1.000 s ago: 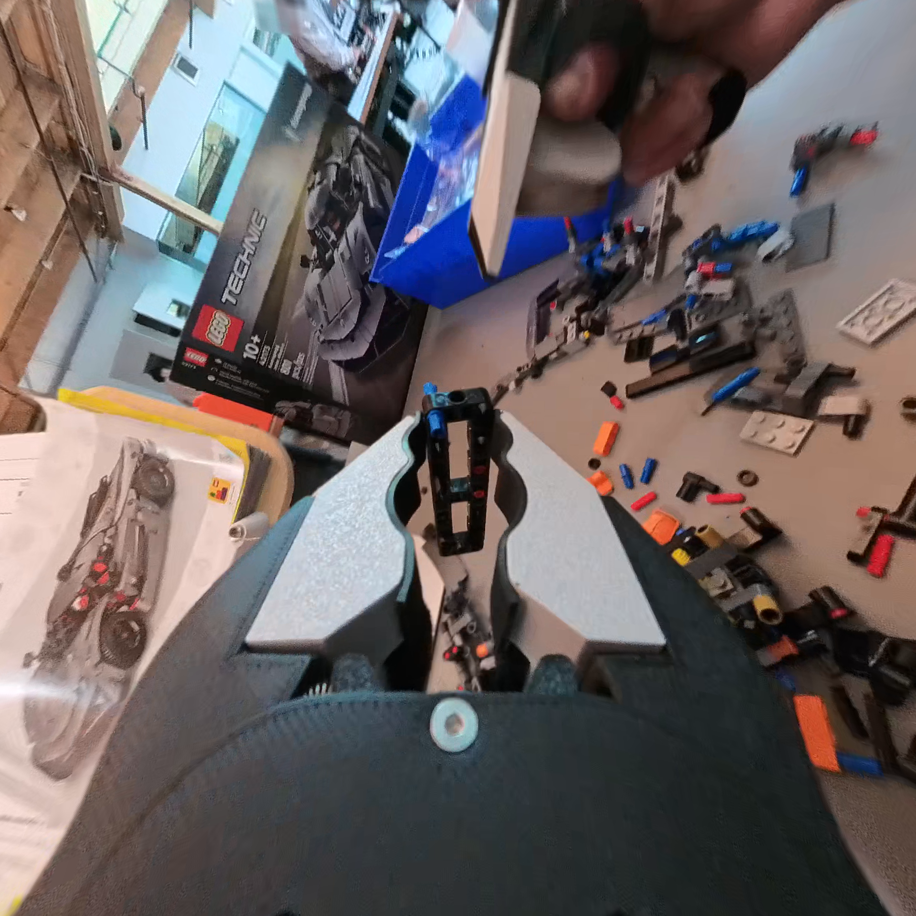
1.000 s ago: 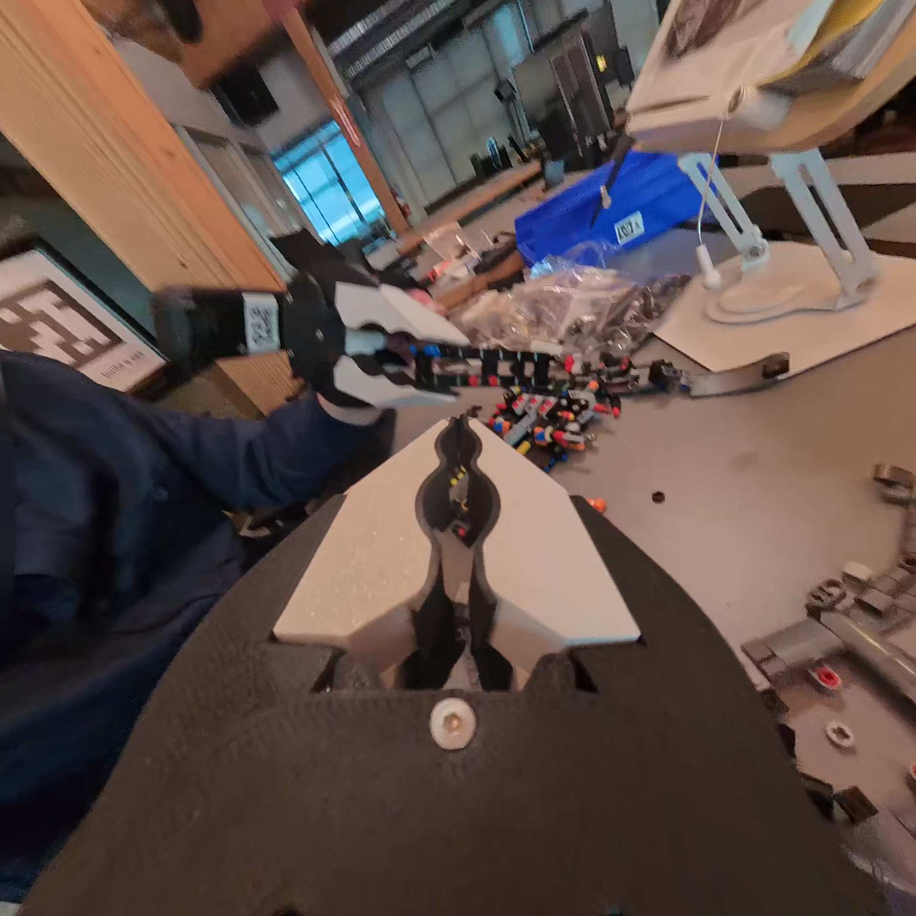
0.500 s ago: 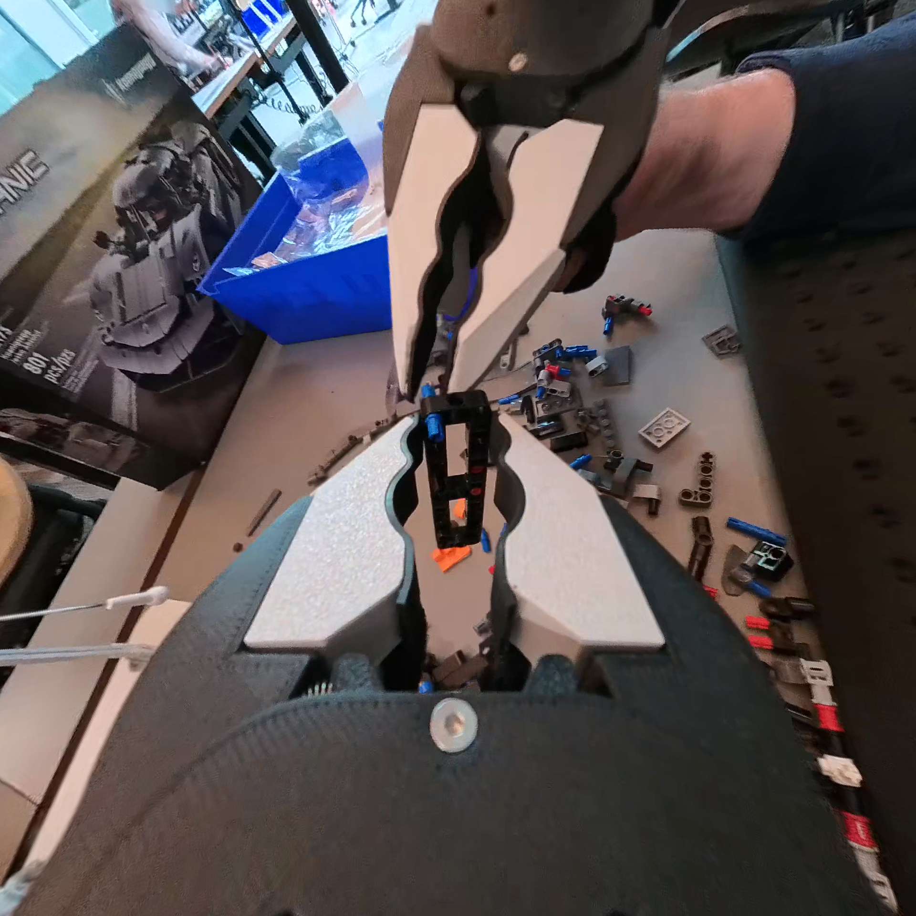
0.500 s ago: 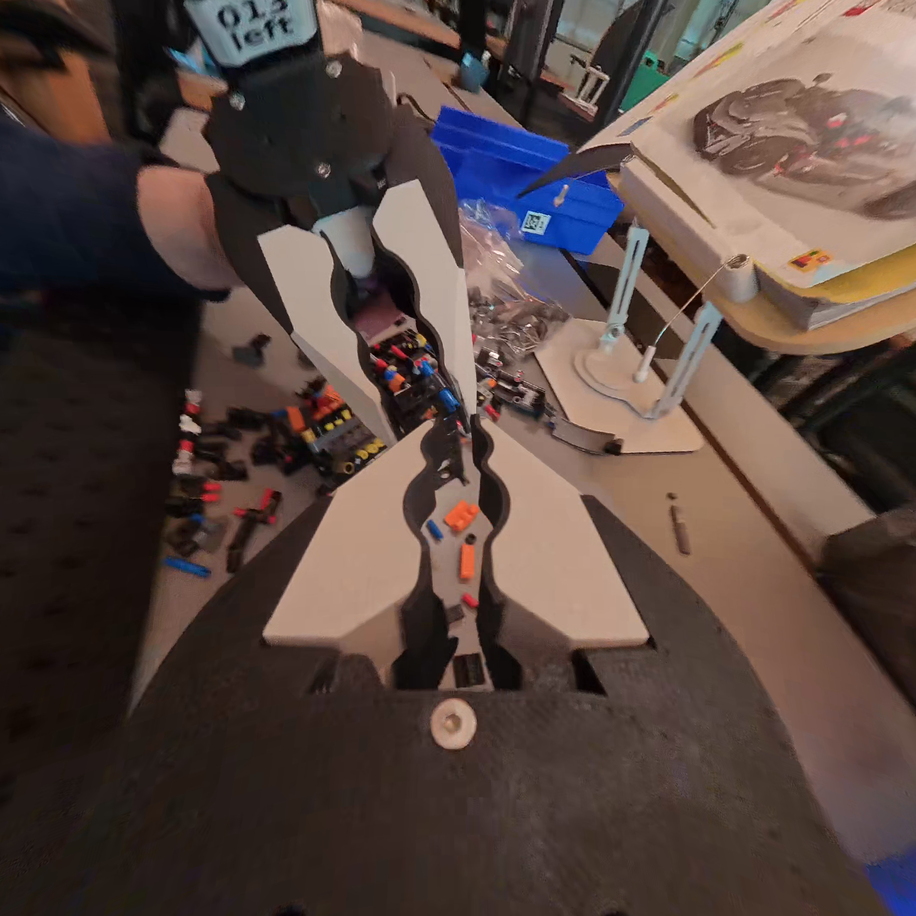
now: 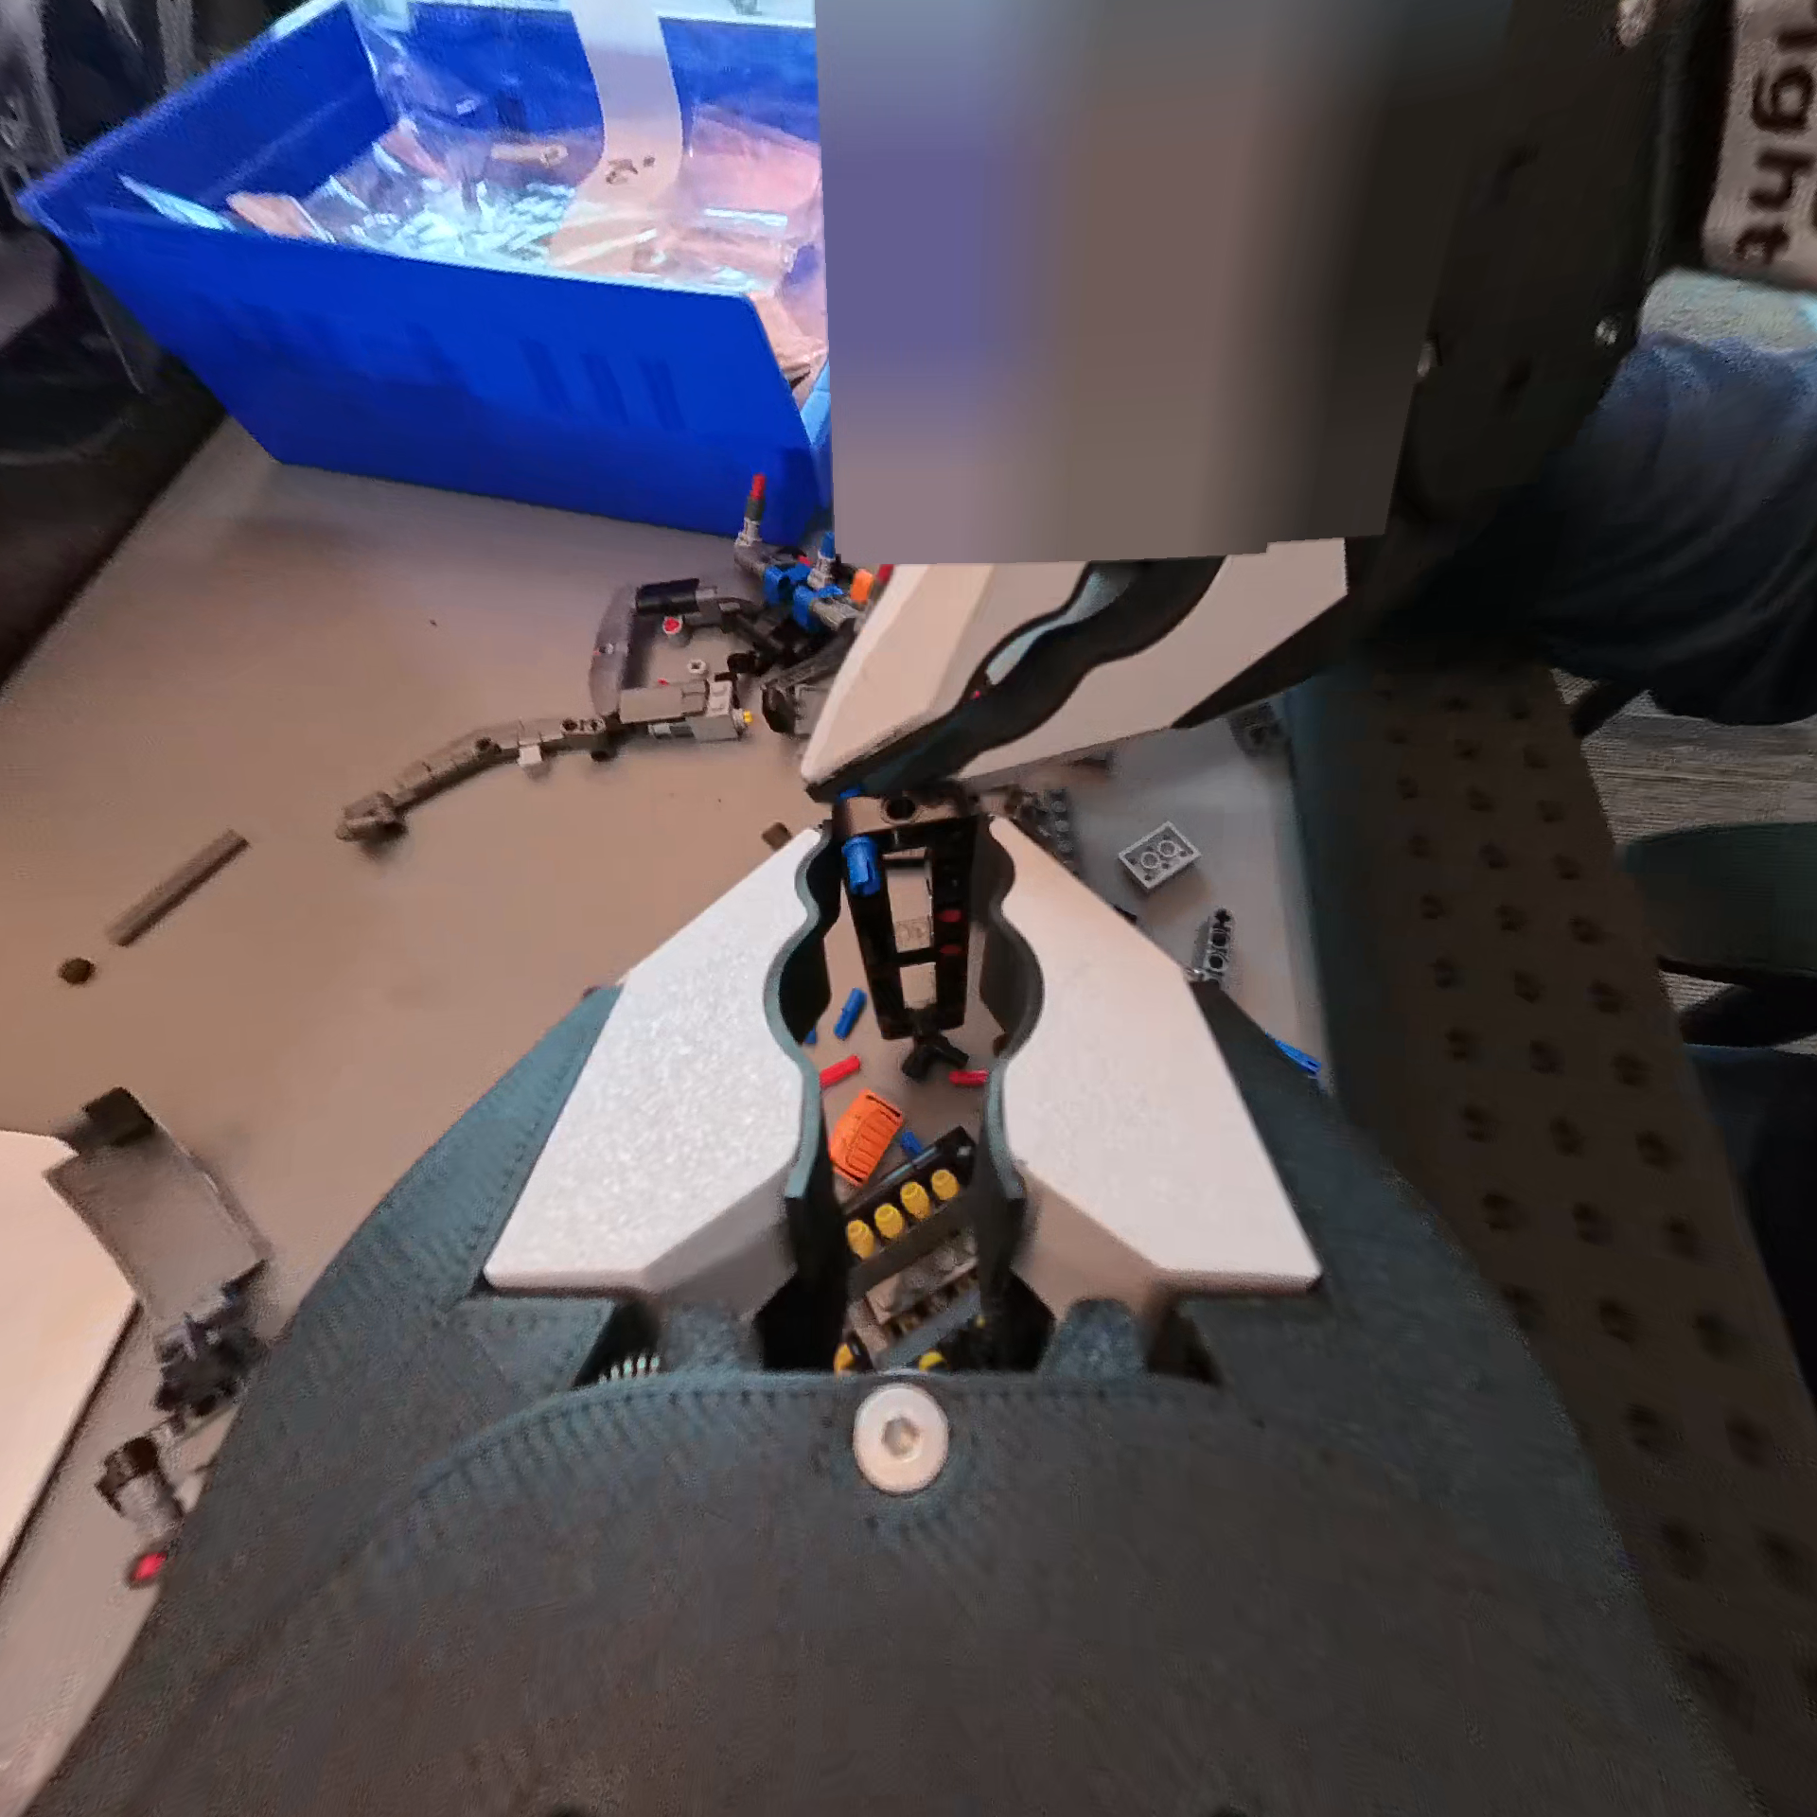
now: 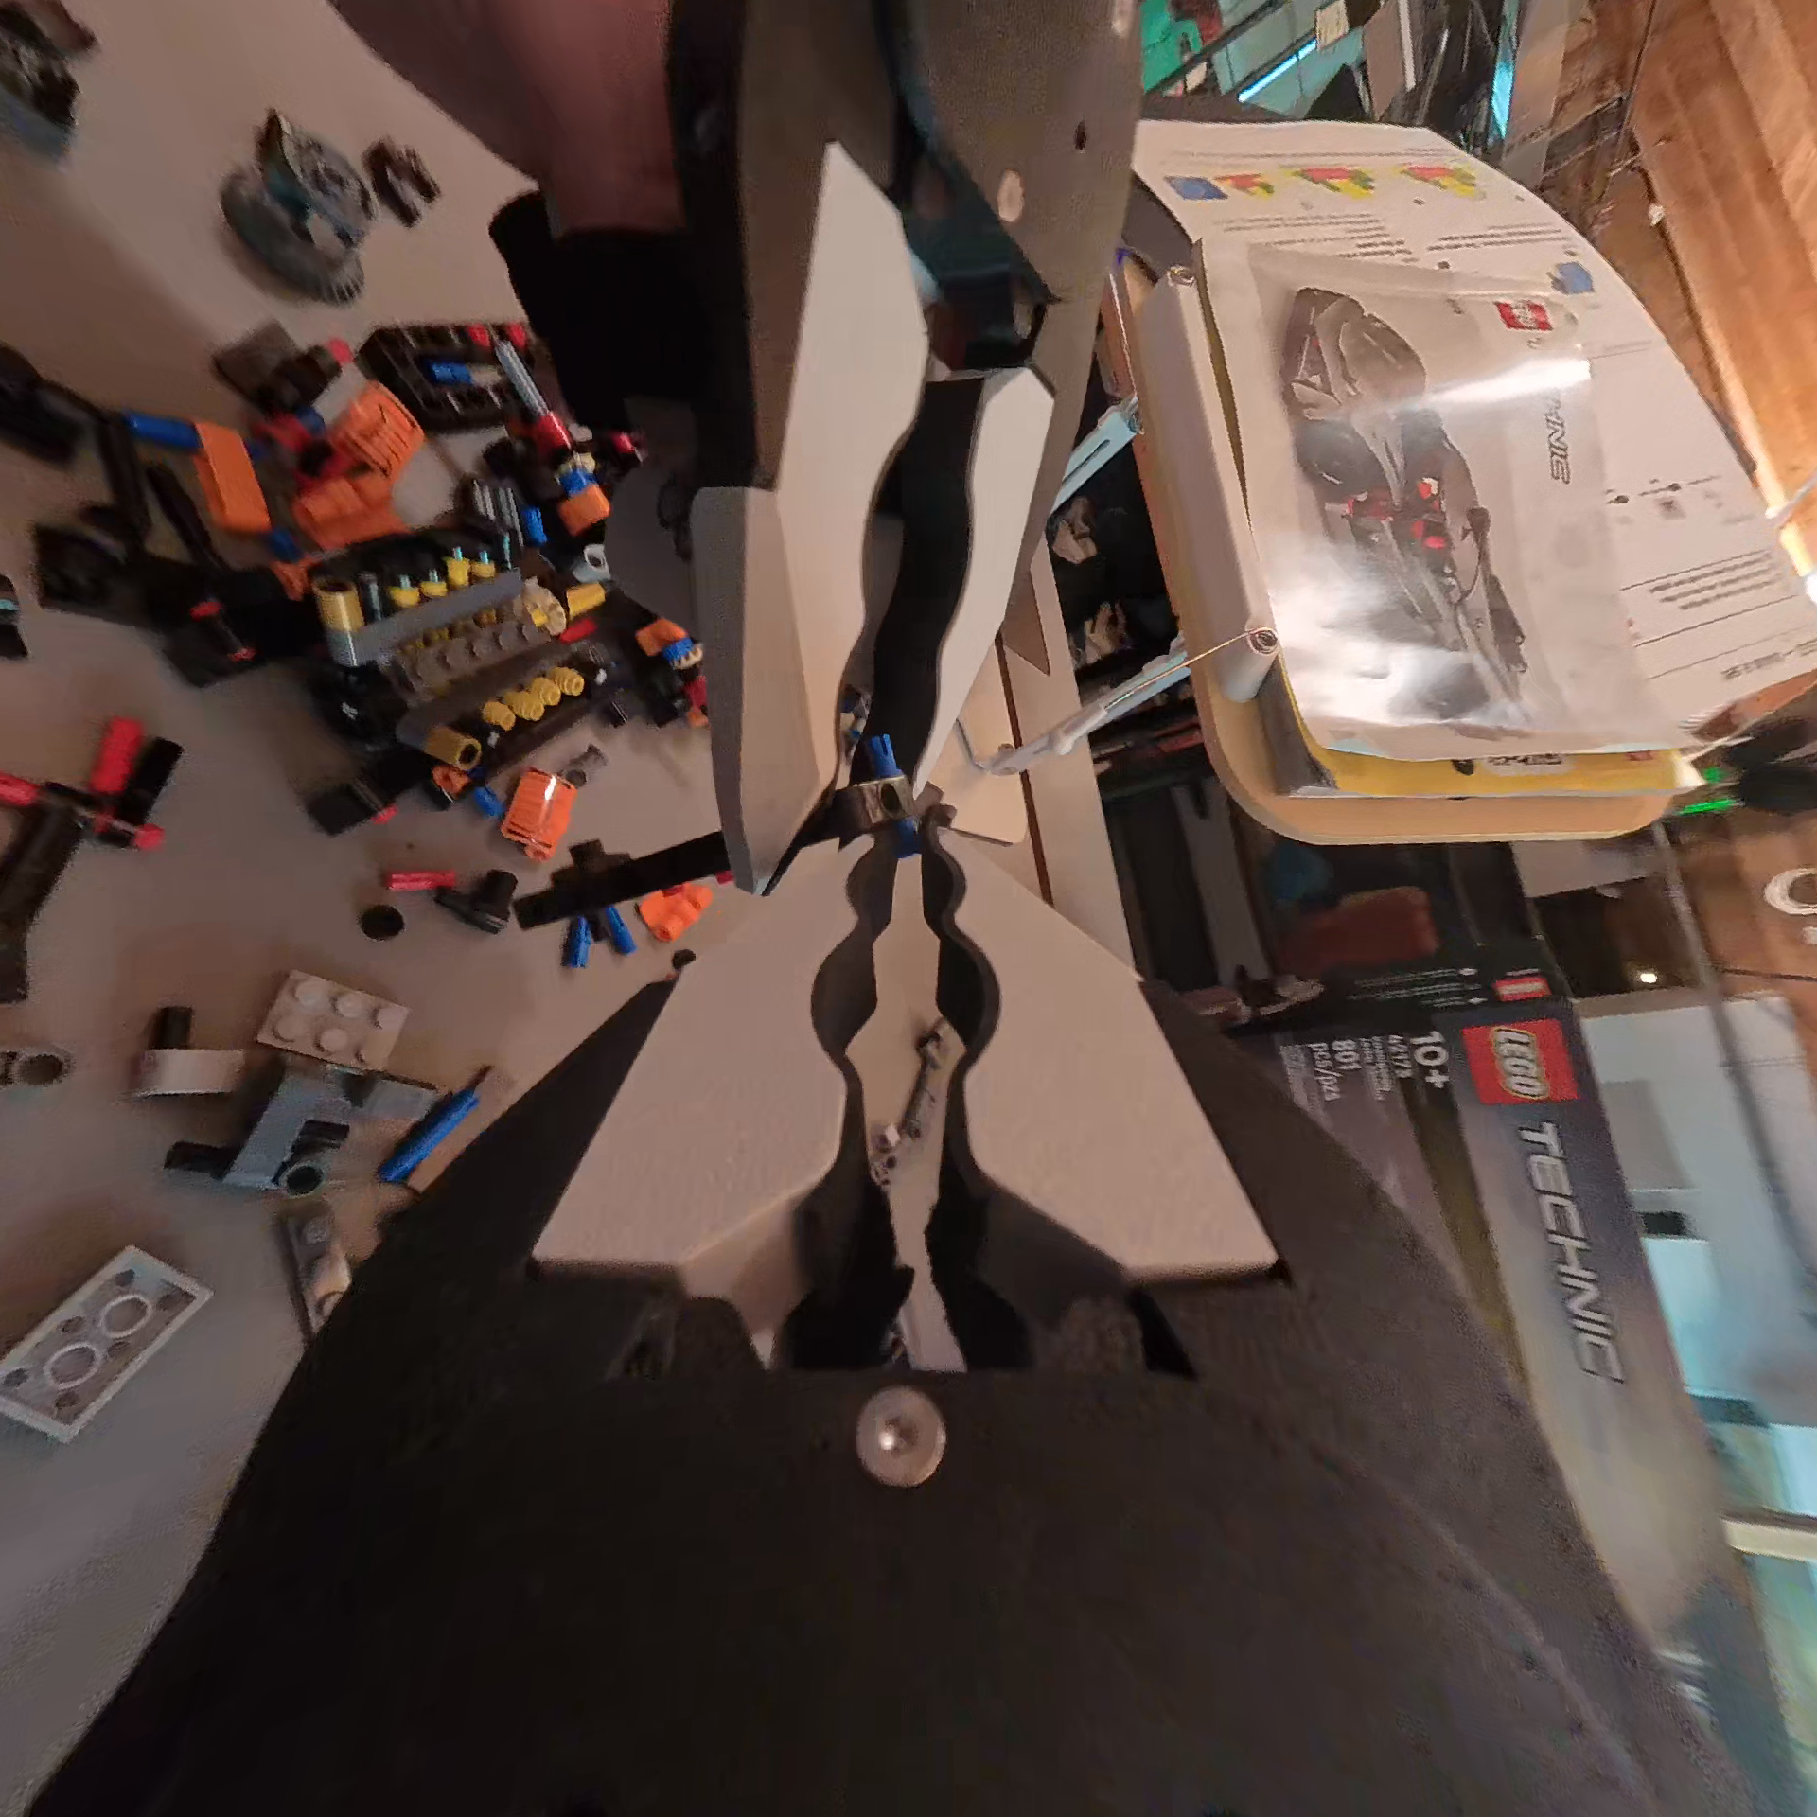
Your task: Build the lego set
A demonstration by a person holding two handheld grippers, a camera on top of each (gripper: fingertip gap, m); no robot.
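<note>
The left gripper point(image 5: 905, 836) clenched a black ladder-like Lego frame point(image 5: 909, 934) above scattered loose bricks point(image 6: 472, 610). The right gripper point(image 6: 905, 836), jaws nearly closed, pinched the frame's small blue plastic pin point(image 6: 900, 831). A blue plastic bin point(image 5: 442, 374) held clear bags.

Grey table top point(image 5: 324, 944) fills most of the left wrist view, w/ a blue plastic bin point(image 5: 433, 364) at its far edge (clear bags inside). In the right wrist view the table edge drops off to a dim room beyond. A light wooden stand point(image 6: 1455, 806) on thin white legs sits beside the table. Wood-plank wall point(image 6: 1711, 226) at top right, warm-lit. Bright teal-tinted windows point(image 6: 1229, 49) far off; overall light is dim and warm, somewhat blurred at edges.
</note>
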